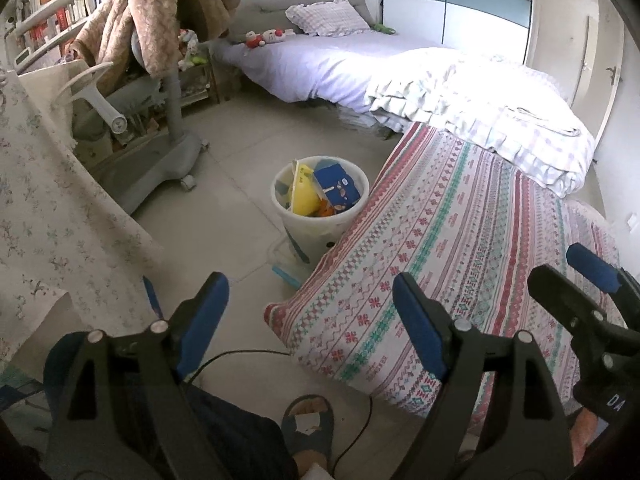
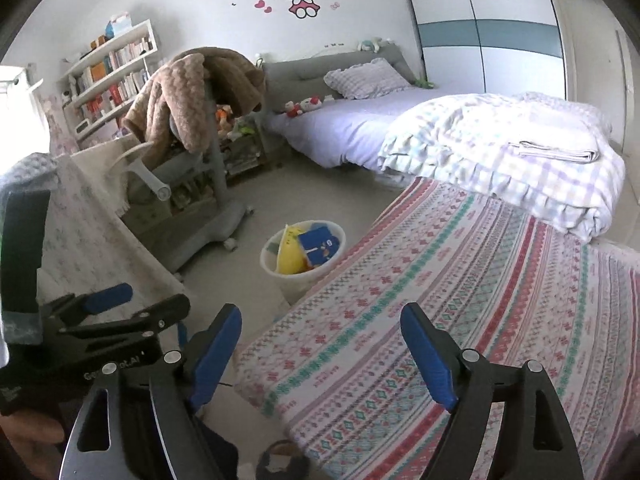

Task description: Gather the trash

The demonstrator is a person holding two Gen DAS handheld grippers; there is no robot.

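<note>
A white trash bin (image 1: 320, 216) stands on the floor by the edge of the patterned cloth (image 1: 460, 240); in it lie a yellow packet (image 1: 303, 194) and a blue packet (image 1: 338, 188). The same bin (image 2: 303, 258) shows in the right wrist view with its yellow packet (image 2: 290, 258) and blue packet (image 2: 318, 250). My left gripper (image 1: 310, 320) hangs open over floor and cloth, well short of the bin, nothing between its blue pads. My right gripper (image 2: 322, 350) is open too, empty, above the cloth's near corner. Each gripper appears in the other's view: the right gripper (image 1: 576, 276) and the left gripper (image 2: 132, 298).
A grey wheeled chair (image 1: 160, 152) draped with a brown blanket (image 1: 152, 20) stands left of the bin. A floral-covered table (image 1: 48, 216) fills the left. A bed (image 1: 340, 60) with a folded quilt (image 1: 480, 100) lies behind. A black cable (image 1: 240, 356) and a slippered foot (image 1: 308, 428) are below.
</note>
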